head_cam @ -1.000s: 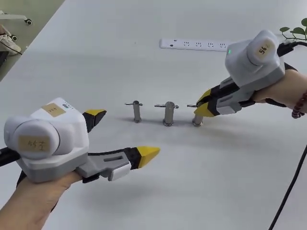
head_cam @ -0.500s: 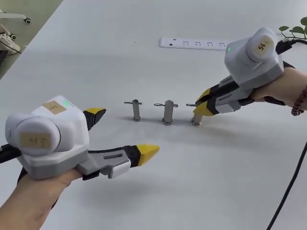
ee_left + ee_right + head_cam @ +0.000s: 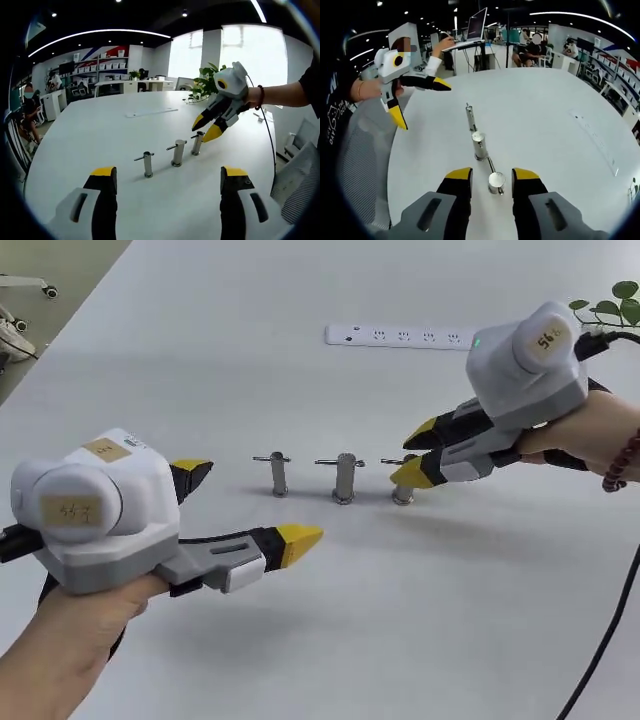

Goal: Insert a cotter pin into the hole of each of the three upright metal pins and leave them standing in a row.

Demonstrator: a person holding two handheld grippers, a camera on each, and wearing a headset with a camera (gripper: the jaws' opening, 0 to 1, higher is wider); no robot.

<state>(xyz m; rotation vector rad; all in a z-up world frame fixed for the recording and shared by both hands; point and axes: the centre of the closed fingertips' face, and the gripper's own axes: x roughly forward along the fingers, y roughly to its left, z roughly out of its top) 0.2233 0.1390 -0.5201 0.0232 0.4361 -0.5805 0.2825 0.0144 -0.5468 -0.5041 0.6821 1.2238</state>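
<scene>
The right gripper point(image 3: 412, 453) was released, its yellow-tipped jaws apart with the rightmost metal pin point(image 3: 496, 181) between them. The right gripper view showed a gap on either side, so it grasped nothing. The left gripper point(image 3: 250, 502) was also unclenched, with its jaws spread wide and empty. It hovered well apart from the row, to the left and nearer the person. The middle metal pin point(image 3: 344, 478) and the leftmost metal pin point(image 3: 279, 473) stood free beside the rightmost one. The three formed a straight line across the white table point(image 3: 300, 640). Bare tabletop lay open in front of the row and behind it as far as the power strip point(image 3: 400, 336). The table's edge ran off at the upper left, and a dark cable point(image 3: 600, 640) crossed the lower right corner. In the head view the lower jaw hid most of the rightmost pin, leaving its foot and a stub of wire showing. Each pin stood upright with its long axis vertical. The cotter pins point(image 3: 340, 462) lay level through the heads, pointing along the row. Their ends were too fine to make out.
</scene>
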